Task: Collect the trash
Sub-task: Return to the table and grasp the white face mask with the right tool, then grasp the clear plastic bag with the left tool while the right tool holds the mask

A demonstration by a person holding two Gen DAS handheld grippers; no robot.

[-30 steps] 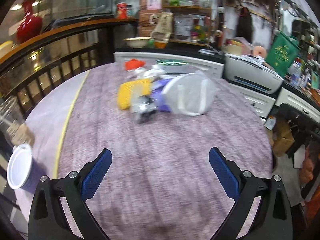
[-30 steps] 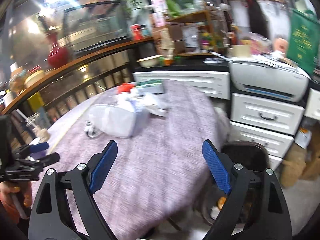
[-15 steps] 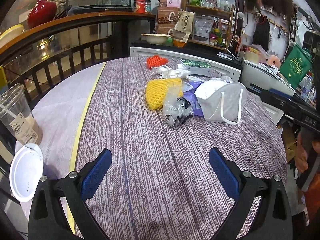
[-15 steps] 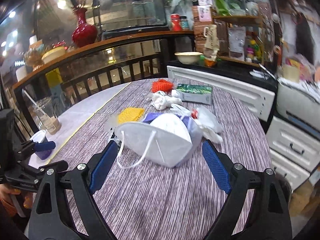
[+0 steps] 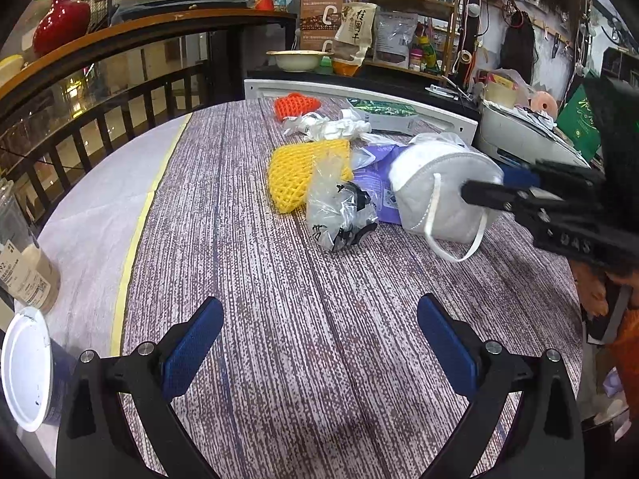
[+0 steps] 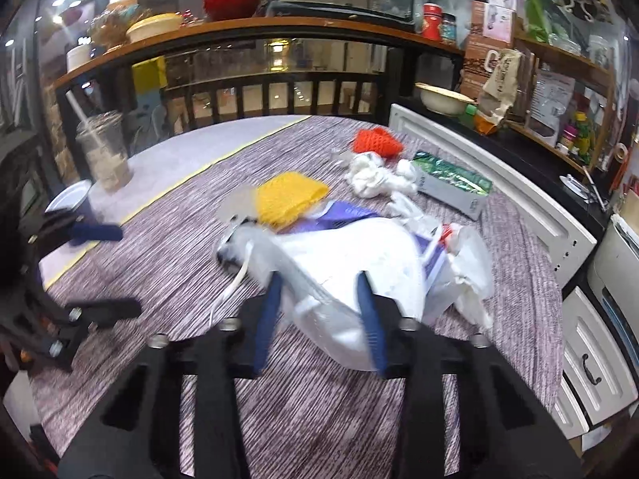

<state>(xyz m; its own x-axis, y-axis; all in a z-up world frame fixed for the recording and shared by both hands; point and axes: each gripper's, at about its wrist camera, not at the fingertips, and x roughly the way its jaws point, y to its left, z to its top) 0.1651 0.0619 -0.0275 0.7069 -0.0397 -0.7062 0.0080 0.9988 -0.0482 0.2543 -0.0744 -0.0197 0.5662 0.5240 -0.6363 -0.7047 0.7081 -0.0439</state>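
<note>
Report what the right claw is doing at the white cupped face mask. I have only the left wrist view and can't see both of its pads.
Observer: In the right wrist view, the right claw is closing, and its blue pads straddle the near edge of the white cupped face mask.
Operator: Check beyond the table on the mask's right.
Observer: White drawers with a dark handle stand there.
Operator: Check the clear plastic cup.
Observer: A white straw stands in it.
</note>
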